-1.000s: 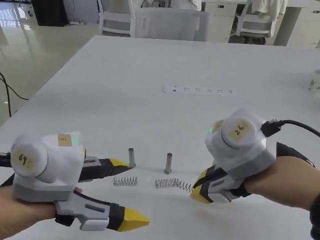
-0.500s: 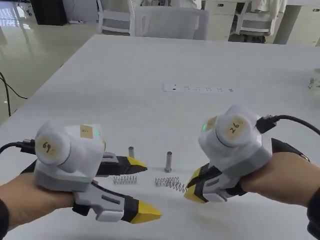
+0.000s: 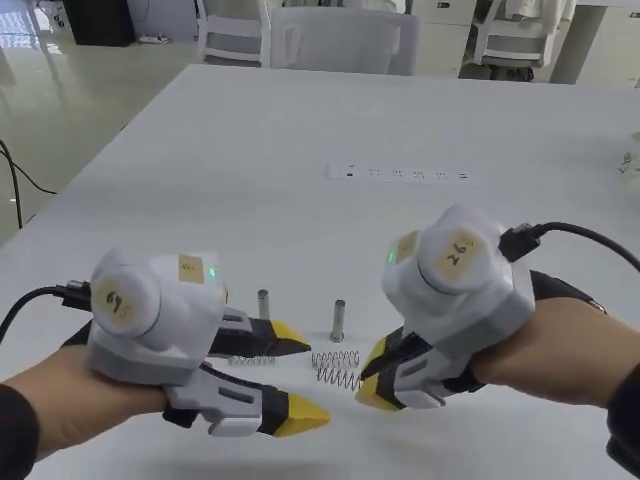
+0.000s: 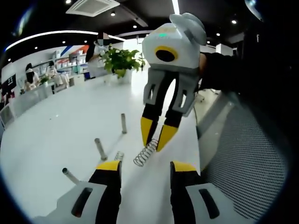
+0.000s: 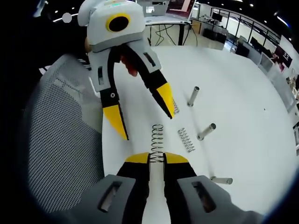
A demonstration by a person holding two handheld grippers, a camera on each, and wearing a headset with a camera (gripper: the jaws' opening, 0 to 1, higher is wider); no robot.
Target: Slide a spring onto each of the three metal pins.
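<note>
On the white table point(image 3: 300, 200) stand two upright metal pins point(image 3: 263, 302) point(image 3: 338, 320). My right gripper point(image 3: 365, 385) is shut on one end of a spring point(image 3: 338, 377), which sticks out left along the table. A second spring point(image 3: 335, 357) lies just behind it. My left gripper point(image 3: 298, 378) is open and empty, facing the right one. A third spring point(image 3: 250, 359) peeks from under its far finger. In the right gripper view the held spring point(image 5: 157, 140) runs out from my jaws, with three pins point(image 5: 193, 95) point(image 5: 206, 131) point(image 5: 222, 179) to the right. In the left gripper view sit the pins point(image 4: 124, 123) point(image 4: 100, 149) point(image 4: 70, 176).
A white power strip point(image 3: 400, 178) lies flat at mid-table beyond the pins. Grey chairs point(image 3: 340, 40) stand at the far edge. The table's left edge point(image 3: 90, 190) drops to a shiny floor. A black cable point(image 3: 590, 240) trails from the right gripper.
The left gripper has moved right and forward, closing in on the springs. The right gripper has shifted left with its spring, which now lies beside the loose middle spring.
</note>
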